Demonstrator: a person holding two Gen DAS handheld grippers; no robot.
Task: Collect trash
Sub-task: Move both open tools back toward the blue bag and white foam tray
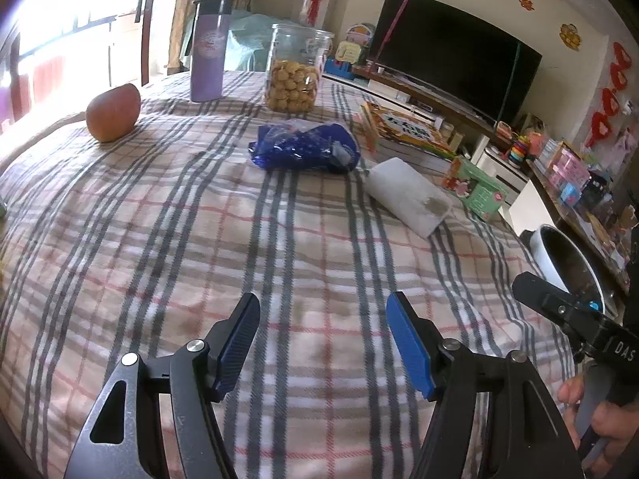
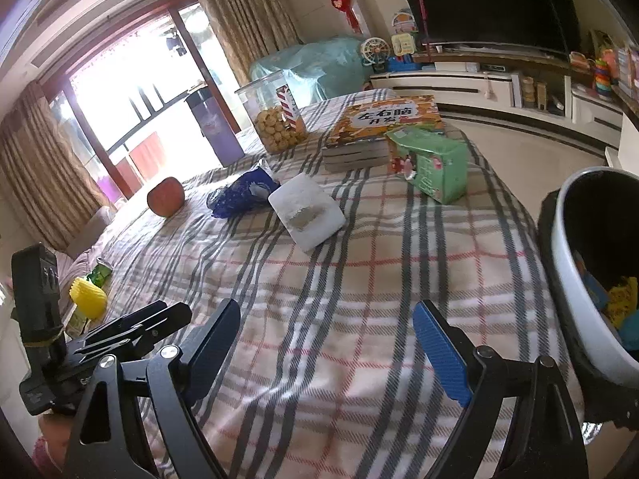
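At the bottom of each wrist view, a gripper hangs over the bare part of the plaid cloth-covered table [image 1: 167,215] with nothing between its fingers: the left gripper [image 1: 323,337] has its jaws apart and empty, and the right gripper [image 2: 327,349] stands wider, also empty. The trash seems to be the crumpled dark blue plastic bag [image 1: 305,147] in the middle of the left view, and just beside it, to the right, the used white folded tissue with a grey stain [image 1: 407,195]. The round white waste bin with a dark inside [image 2: 579,263] stands off the table edge at the right of the right view, and some yellow and blue pieces already lie in it. So I judge that the step in hand is the approach to the next piece. The next move calls for reaching forward to the tissue or the bag, closing on it low against the cloth, because both are soft and flat, and then carrying it to the right into the bin.
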